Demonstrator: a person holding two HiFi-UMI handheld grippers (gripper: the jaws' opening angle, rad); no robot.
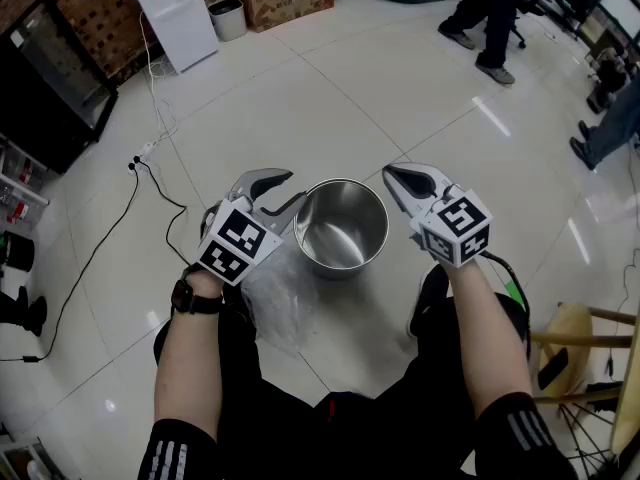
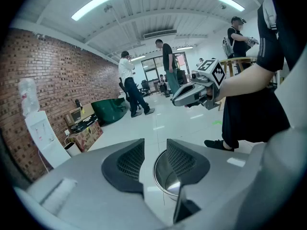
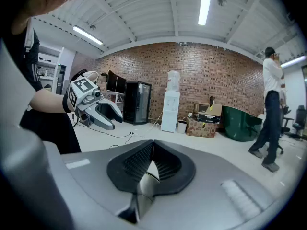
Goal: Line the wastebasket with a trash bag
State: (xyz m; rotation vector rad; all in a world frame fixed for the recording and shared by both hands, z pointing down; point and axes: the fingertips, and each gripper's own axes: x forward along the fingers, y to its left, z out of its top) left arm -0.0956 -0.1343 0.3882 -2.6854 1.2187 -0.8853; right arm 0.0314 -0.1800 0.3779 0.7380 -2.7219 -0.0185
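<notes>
with left gripper fingers released and empty, right gripper fingers clenched on nothing, and the shiny round steel wastebasket between them, better lower the left fingers to the crumpled clear plastic trash bag beneath and pinch one edge.

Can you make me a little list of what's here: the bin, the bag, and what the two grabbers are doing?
wastebasket: shiny metal, upright on the floor, no liner in it
trash bag: clear, crumpled on the floor beside the wastebasket
left gripper: open, holds nothing, by the rim
right gripper: shut, holds nothing, by the opposite rim
</notes>
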